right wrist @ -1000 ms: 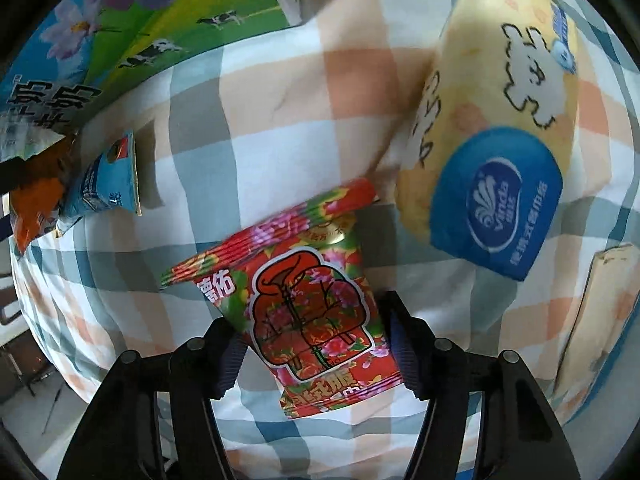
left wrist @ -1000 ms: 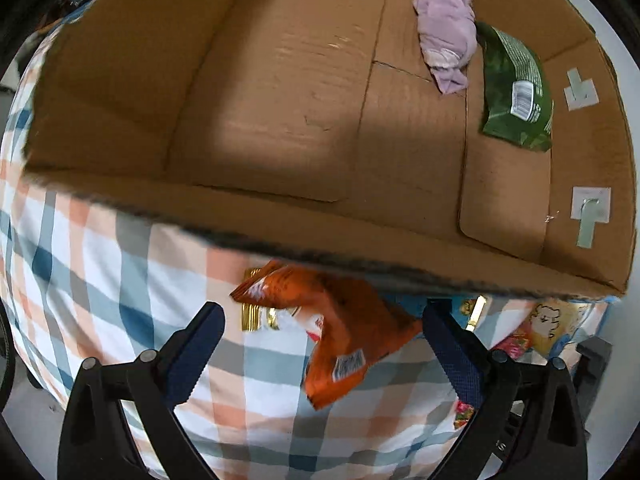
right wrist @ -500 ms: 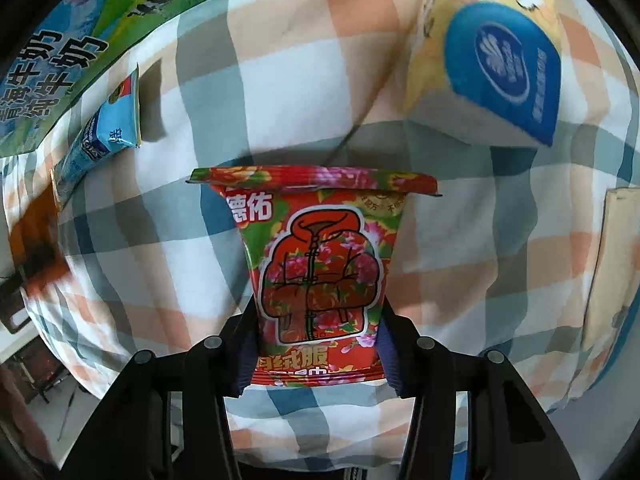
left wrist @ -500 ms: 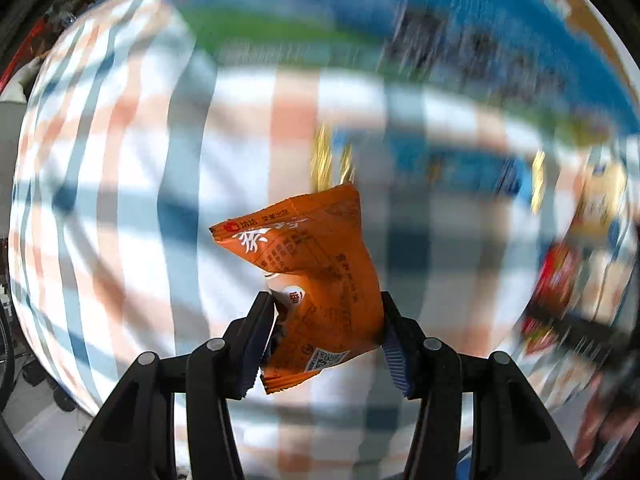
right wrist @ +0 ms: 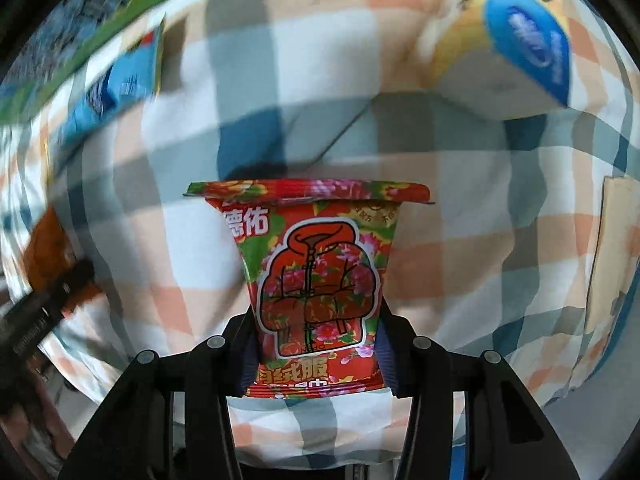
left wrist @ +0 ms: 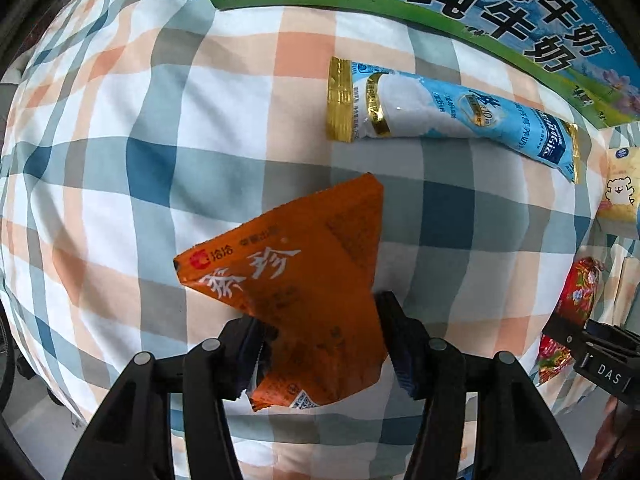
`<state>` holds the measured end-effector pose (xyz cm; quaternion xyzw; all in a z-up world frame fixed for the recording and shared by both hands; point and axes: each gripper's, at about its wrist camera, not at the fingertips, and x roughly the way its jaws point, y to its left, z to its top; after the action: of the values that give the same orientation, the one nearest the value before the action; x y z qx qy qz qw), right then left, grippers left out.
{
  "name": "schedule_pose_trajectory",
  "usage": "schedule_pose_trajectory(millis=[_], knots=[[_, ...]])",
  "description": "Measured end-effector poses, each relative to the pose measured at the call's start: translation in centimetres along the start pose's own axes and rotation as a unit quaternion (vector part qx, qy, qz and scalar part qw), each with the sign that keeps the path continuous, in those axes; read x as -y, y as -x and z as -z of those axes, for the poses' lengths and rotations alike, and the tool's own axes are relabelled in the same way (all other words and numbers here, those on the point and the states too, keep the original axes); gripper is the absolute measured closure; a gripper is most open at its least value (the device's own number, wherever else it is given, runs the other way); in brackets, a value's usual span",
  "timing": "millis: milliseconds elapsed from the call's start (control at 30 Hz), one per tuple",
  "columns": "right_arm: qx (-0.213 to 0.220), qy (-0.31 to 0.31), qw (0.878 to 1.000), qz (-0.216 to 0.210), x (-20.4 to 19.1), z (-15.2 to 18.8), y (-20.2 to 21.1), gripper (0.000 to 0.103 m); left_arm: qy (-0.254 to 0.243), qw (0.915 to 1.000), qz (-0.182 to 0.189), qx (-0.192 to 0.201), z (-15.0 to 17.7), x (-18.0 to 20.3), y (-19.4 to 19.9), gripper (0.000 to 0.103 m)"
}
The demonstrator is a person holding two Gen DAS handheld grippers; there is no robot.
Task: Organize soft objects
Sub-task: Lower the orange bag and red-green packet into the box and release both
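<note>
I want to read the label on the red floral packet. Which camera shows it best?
The right wrist view: the red floral packet faces the lens, centred and sharp, pinched in the right tongs. The left wrist view catches it only as a small sliver at the right edge, its print unreadable.

Both claws loaded up, pointing pretty much straight down

Left claw [left wrist: 320, 344] has its jaws clamped on an orange snack packet [left wrist: 296, 280] that sticks out past the fingertips, after closing in on it. Right claw [right wrist: 316, 356] pinches the lower half of a red flowery pouch [right wrist: 316, 280], its jaws just drawn in too.
</note>
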<state>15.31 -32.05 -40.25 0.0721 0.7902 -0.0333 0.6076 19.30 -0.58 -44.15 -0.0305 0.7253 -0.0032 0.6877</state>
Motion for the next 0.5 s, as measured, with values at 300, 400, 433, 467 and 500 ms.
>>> schedule_pose_trajectory(millis=[300,400,433,467,500], knots=[[0.012,-0.002,1.000,0.026,-5.6,1.6,-2.9,0.053,-0.007,0.9998,-0.014,0.012,2.1,0.4,3.5,0.057],[0.009,-0.007,1.000,0.013,-7.6,1.9,-3.6,0.055,-0.012,0.9999,-0.010,0.006,2.6,1.1,5.1,0.058],[0.010,-0.007,1.000,0.006,-7.7,2.1,-3.1,0.055,-0.016,0.9998,-0.004,0.007,2.8,1.6,5.9,0.058],[0.011,-0.006,1.000,0.001,-7.9,2.2,-2.7,0.055,-0.022,0.9997,-0.002,0.013,2.9,1.9,6.7,0.058],[0.014,-0.003,1.000,-0.003,-8.2,2.4,-2.1,0.055,-0.029,0.9994,-0.001,0.020,3.1,2.3,7.6,0.058]])
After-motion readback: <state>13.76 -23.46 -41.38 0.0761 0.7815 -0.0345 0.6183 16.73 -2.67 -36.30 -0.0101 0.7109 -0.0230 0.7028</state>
